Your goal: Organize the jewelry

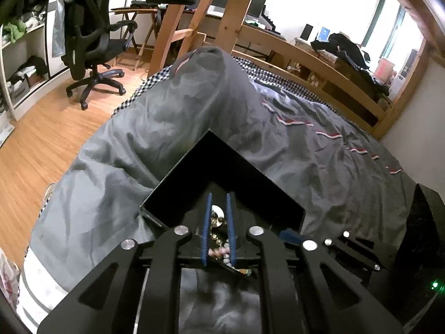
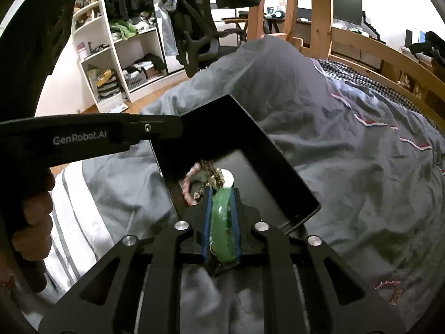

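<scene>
- Left wrist view: left claw [image 1: 218,217] sits over the near corner of the black tray [image 1: 178,183] on the grey duvet [image 1: 139,128]. Blue fingers [image 1: 207,222] are narrowly parted — beads and a silver disc [image 1: 216,211] show in the gap, but I can't tell if it's pinching anything or just hovering.
- The right claw's body is only a dark mass at the right edge here.
- Right wrist view: right claw [image 2: 221,203] is pinching a green bangle [image 2: 222,217] edge-on between the pads, tips over the tray's near end.
- Tray already holds a pink bead bracelet [image 2: 189,183], a brownish bead strand [image 2: 211,172] and the pale disc [image 2: 226,181], bunched at the near left.
- One pink strand [image 2: 389,286] lies on the duvet, near right, well apart from the tray.
- Step in hand, my read: set the bangle in the tray. Carry it past the bead pile to the bare far floor, lower until it rests, then release — dropping it on the beads risks a tangle.
- The tray sits on soft bedding, so avoid pressing on its rim.
</scene>
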The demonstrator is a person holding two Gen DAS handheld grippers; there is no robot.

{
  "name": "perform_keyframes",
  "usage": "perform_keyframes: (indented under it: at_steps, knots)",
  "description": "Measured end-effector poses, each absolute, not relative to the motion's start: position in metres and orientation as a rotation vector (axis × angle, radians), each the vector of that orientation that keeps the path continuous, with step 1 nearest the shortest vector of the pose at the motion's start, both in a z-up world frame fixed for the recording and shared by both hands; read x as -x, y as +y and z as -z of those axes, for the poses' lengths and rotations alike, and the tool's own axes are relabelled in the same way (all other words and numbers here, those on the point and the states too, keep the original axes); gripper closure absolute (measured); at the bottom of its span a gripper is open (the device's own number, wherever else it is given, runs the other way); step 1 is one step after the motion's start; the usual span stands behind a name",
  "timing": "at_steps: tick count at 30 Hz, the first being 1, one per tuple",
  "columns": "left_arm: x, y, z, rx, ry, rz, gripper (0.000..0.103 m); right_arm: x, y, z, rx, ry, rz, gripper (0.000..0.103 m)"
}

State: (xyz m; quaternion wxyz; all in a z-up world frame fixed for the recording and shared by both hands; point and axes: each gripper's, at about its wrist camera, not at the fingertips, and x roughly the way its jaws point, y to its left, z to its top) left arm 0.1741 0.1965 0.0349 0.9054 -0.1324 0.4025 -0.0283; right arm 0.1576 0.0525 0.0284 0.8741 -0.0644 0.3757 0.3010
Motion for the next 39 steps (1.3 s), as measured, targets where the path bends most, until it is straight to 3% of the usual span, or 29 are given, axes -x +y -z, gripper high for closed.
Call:
perform_keyframes:
  at_steps: [1,2,3,6,9,14,24,35,37,39]
  knots:
    - [-0.173,0.196,-0.037,0.269,0.822,0.053,0.078,-0.156,0.050,-0.031,0.125,0.763,-0.628,0.031]
    - [-0.172,0.196,-0.039,0.265,0.812,0.045,0.063,-0.152,0.046,-0.036,0.114,0.717,-0.616,0.017]
    - [-0.171,0.196,-0.041,0.258,0.798,0.036,0.052,-0.149,0.043,-0.040,0.113,0.685,-0.600,0.008]
    - [-0.164,0.196,-0.051,0.244,0.743,0.020,0.035,-0.148,0.034,-0.045,0.164,0.668,-0.539,0.004]
    - [-0.158,0.193,-0.060,0.243,0.687,0.023,0.021,-0.149,0.015,-0.045,0.205,0.669,-0.448,0.004]
    - [-0.153,0.171,-0.067,0.172,0.646,0.064,0.012,-0.147,-0.034,-0.056,0.205,0.684,-0.310,0.004]
    - [-0.145,0.094,-0.050,0.104,0.704,0.251,0.012,-0.115,-0.149,-0.081,0.214,0.689,-0.162,0.004]
    - [-0.140,-0.007,0.005,-0.048,0.812,0.400,0.012,-0.120,-0.209,-0.030,0.132,0.803,-0.171,0.005]
    - [-0.145,-0.018,0.015,-0.068,0.833,0.411,0.015,-0.127,-0.212,-0.021,0.121,0.834,-0.191,0.011]
    - [-0.155,-0.025,0.026,-0.067,0.867,0.428,0.028,-0.136,-0.214,-0.010,0.128,0.876,-0.196,0.030]
